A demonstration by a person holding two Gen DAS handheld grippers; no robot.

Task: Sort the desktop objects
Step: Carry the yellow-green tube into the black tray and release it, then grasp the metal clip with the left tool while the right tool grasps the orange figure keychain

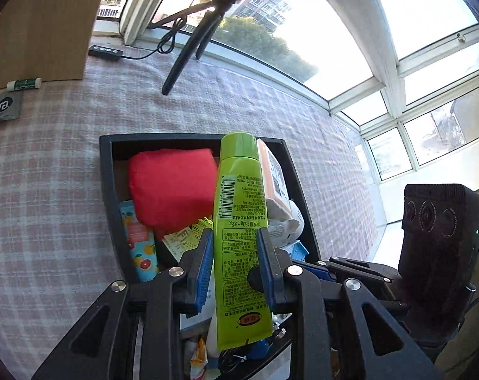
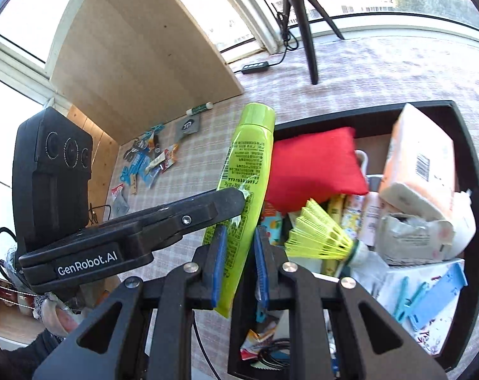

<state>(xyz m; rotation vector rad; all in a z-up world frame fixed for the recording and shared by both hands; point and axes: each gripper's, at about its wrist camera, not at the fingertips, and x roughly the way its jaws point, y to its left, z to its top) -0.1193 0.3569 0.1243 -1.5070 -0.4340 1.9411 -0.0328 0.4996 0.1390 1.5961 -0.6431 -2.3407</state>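
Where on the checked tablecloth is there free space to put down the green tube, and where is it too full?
Free: the checked tablecloth left of the black tray, and the strip between tray and black tripod leg. Crowded: the tray, filled by a red cushion, an orange tissue pack and a yellow shuttlecock; also the small clutter beside the wooden board.

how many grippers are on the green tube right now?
2. The left gripper clamps the green tube near its crimped end; the right gripper clamps the same tube from the other side, above the black box.
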